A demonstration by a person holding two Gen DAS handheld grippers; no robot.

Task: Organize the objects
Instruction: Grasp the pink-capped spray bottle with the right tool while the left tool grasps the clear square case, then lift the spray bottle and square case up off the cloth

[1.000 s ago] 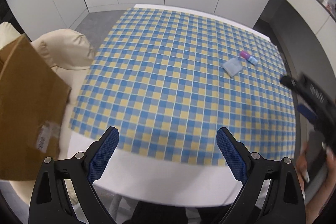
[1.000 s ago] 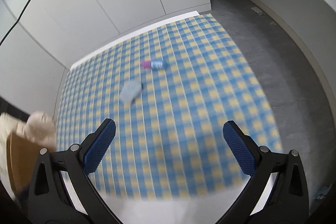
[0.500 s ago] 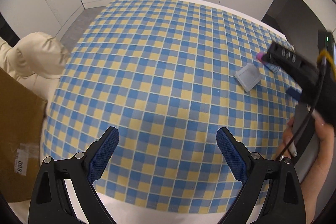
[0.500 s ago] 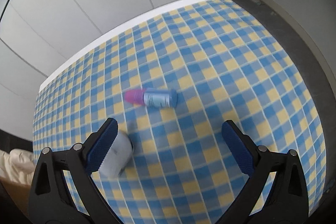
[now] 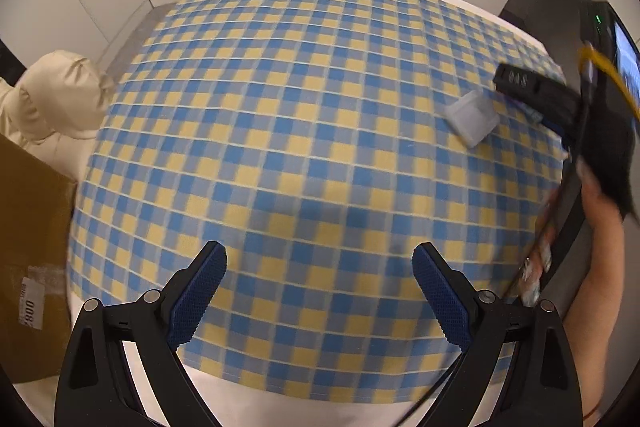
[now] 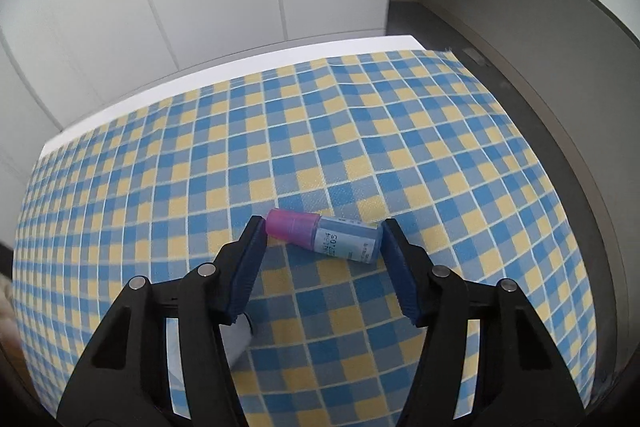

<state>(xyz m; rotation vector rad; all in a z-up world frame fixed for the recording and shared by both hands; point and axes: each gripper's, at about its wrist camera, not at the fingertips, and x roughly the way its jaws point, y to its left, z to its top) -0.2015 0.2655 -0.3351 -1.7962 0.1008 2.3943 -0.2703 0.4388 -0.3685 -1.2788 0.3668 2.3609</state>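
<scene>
Clear tray (image 5: 472, 115) lies beside closing right claw (image 6: 324, 227), bottle (image 6: 326, 234) between.

We have brought the right gripper (image 6: 323, 233) down over the small bottle (image 6: 326, 235), which lay well ahead of it a second ago; its fingers (image 6: 250, 259) are closing, with the bottle lengthwise between them.
</scene>
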